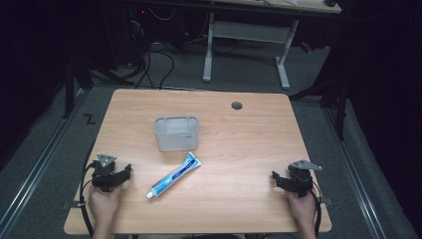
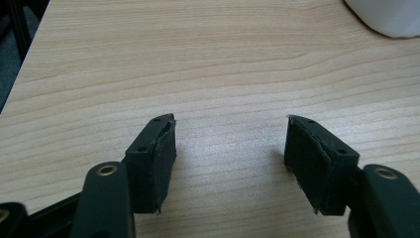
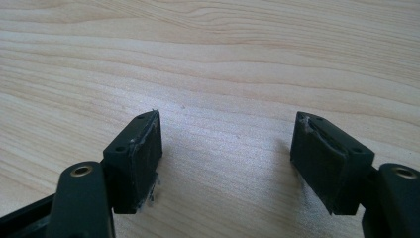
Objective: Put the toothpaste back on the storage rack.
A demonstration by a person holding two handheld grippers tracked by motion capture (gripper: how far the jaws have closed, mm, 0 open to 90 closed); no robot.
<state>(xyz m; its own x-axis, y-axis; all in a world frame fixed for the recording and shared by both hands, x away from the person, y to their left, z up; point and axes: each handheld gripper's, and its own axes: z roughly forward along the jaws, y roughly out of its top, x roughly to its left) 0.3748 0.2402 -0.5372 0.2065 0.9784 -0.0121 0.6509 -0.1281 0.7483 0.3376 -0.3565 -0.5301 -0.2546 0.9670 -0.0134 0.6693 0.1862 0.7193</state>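
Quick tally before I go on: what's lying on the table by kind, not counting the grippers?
Toothpaste tube: 1
Grey container: 1
Total: 2

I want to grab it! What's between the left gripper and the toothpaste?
Nothing: the high view shows bare table between the open left gripper and the toothpaste.
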